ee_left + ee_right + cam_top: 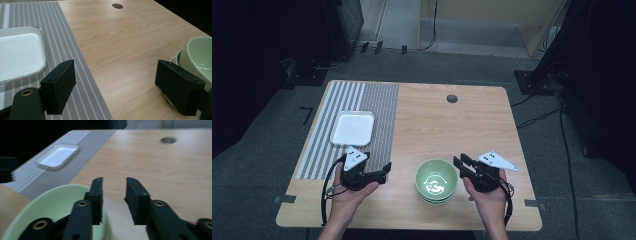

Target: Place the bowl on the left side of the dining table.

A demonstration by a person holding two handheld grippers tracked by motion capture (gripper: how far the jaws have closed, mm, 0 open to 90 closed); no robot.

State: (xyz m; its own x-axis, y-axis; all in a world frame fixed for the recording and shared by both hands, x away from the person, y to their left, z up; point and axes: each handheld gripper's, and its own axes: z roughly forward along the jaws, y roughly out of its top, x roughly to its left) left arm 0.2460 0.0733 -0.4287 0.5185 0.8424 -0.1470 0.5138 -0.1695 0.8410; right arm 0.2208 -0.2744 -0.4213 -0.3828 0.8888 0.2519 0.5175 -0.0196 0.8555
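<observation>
Overall, the wooden table (492, 120) carries a grey striped placemat (379, 115) along its 9 o'clock side, with a white tray (352, 128) lying on the mat at about 10 o'clock from the table's centre. A small dark round grommet (452, 98) sits in the tabletop near the 12 o'clock edge. The stacked green bowls (436, 181) stand on bare wood towards 6 o'clock, well apart from tray and mat, with a white pattern showing on the inner bottom of the top one. Left gripper (384, 173) is held at 9 o'clock of the bowls, near them, not touching; its jaws stand wide apart, framing empty tabletop, and in the left gripper view the bowl rim sits just behind the right-hand jaw. Right gripper (460, 164) is held at 3 o'clock of the bowls, just beside the rim; its jaws are part-open with a narrow gap, holding nothing. In the right gripper view one jaw overlaps the bowl's rim; contact cannot be told. Nothing lies between either gripper and the bowls.
</observation>
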